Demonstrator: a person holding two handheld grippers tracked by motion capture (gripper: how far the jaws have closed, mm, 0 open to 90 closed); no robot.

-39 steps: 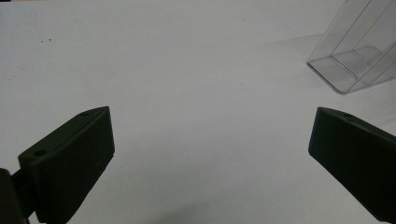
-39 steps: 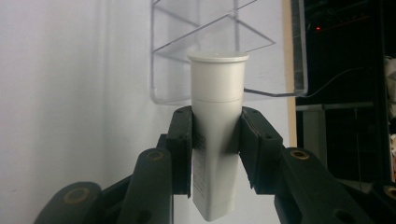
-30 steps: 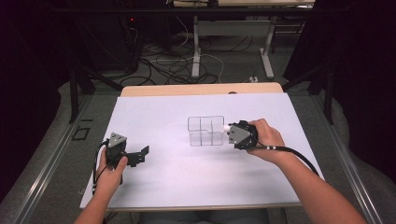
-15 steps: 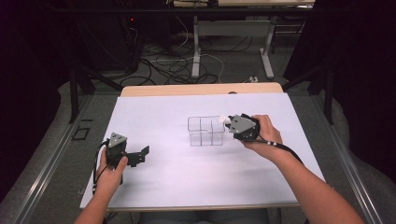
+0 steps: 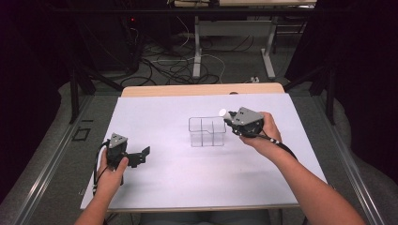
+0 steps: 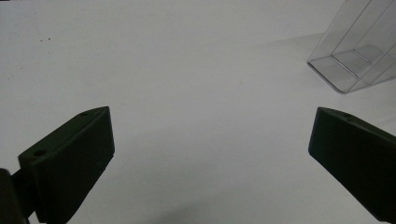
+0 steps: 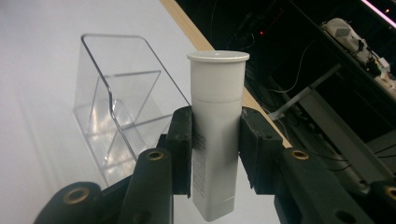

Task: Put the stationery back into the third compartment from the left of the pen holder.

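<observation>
The right tongs (image 7: 215, 140) grip a white tube (image 7: 216, 135) at the clear organizer's (image 5: 207, 131) 3 o'clock side. The left tongs (image 5: 143, 155) gape wide and empty over the counter (image 5: 187, 183).

left gripper (image 5: 141, 156): black body, grey three-cornered plate on top, black cable looping off the rear
left gripper's pads (image 6: 70, 163): flat, dark, finely ribbed faces, small round holes near the edges
right gripper (image 7: 215, 140): black linkage arms with brass-coloured bushings, ribbed black pads
right gripper's top: grey plate, black cable trailing along the forearm
forearms: bare, no sleeves
</observation>
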